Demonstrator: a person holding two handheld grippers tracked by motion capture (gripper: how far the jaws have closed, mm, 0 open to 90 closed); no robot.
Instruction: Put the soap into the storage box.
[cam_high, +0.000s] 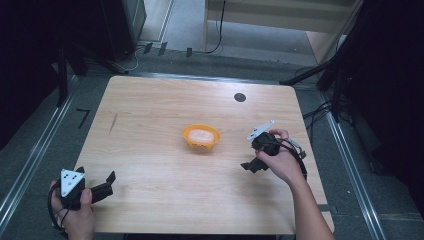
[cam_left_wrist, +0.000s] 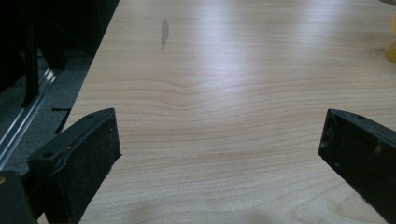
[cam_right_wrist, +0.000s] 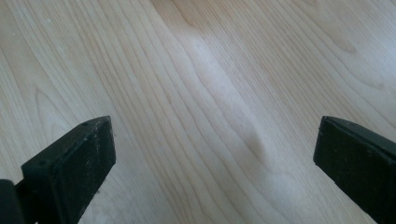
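Observation:
An orange bowl (cam_high: 201, 136) with something pale pink inside sits at the middle of the wooden table (cam_high: 150, 125). My left gripper (cam_high: 102, 185) rests near the front left corner, held by a hand, jaws wide apart over bare wood (cam_left_wrist: 219, 140). A sliver of the orange bowl (cam_left_wrist: 391, 49) shows at the right edge of the left gripper view. My right gripper (cam_high: 250, 166) is right of the bowl, tilted down at the table and held in the other hand. Its jaws stand open with nothing between them (cam_right_wrist: 215, 154).
A small dark round disc (cam_high: 240, 97) lies near the table's far edge. A grey streak (cam_high: 113, 123) marks the wood at the left. Dark stands and cables surround the table on the floor.

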